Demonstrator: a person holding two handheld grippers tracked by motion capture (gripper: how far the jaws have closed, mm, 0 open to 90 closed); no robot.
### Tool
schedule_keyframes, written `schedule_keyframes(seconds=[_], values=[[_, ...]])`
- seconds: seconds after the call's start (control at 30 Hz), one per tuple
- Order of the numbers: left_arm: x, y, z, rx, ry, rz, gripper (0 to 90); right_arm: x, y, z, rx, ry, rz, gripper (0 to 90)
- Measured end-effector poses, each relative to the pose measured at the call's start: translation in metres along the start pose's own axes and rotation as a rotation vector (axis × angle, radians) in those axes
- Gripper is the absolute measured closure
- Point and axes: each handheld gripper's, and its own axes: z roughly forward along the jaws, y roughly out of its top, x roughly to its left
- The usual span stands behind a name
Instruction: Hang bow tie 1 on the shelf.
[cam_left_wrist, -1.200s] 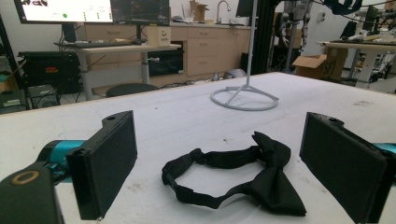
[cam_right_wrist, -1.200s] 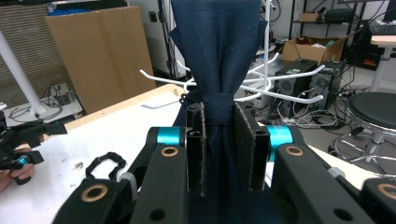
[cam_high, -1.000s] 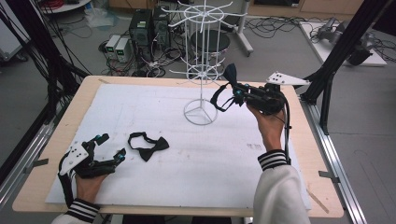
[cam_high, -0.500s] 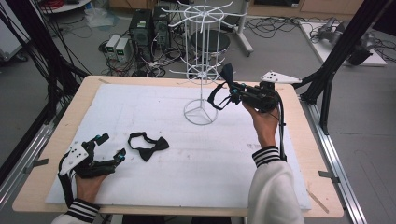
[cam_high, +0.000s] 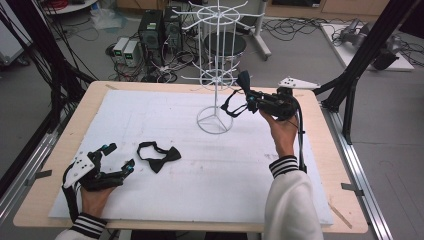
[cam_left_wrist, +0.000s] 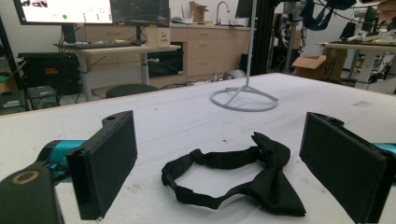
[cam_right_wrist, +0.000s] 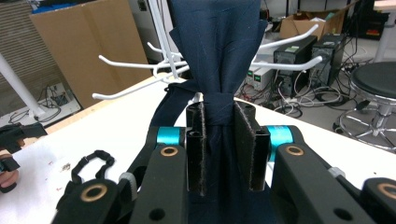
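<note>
1. Rising toward the rack (cam_high: 216, 75) at upper centre, the right claw (cam_high: 248, 100) is clamping a navy bow tie (cam_high: 243, 82), nearing a hook.
2. Left claw (cam_high: 117, 159) is resting apart at lower left beside the black bow tie (cam_high: 159, 156) on the counter (cam_high: 310, 150).

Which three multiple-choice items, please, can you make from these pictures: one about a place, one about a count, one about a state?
1. Where does the black bow tie lie?
A. on the white table cover, beside the left gripper
B. on a hook of the stand
C. on the floor

2. How many bow ties are there?
A. one
B. two
C. four

3. How is the right gripper?
A. open and empty
B. shut on the navy bow tie
C. lying on the table

Key: 1 A, it lies flat just ahead of the open jaws. 2 B, one black, one navy. 3 B, both pads press on its knot, near the white wire stand.
</note>
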Motion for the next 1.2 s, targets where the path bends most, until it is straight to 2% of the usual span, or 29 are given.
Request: schedule_keyframes(seconds=[0.57,0.8,0.93,1.2], values=[[0.0,0.0,0.0,-0.001,0.0,0.001,11.4,-0.007,-0.01,0.015,0.041,0.007,0.05,75.5],[0.0,0.0,0.0,-0.001,-0.001,0.001,11.4,-0.01,-0.017,0.019,0.058,-0.01,0.064,75.5],[0.0,0.0,0.0,-0.001,-0.001,0.001,11.4,-0.012,-0.021,0.021,0.105,-0.038,0.06,75.5],[0.0,0.0,0.0,0.002,-0.002,0.004,11.4,-0.012,-0.027,0.025,0.131,-0.045,0.058,75.2]])
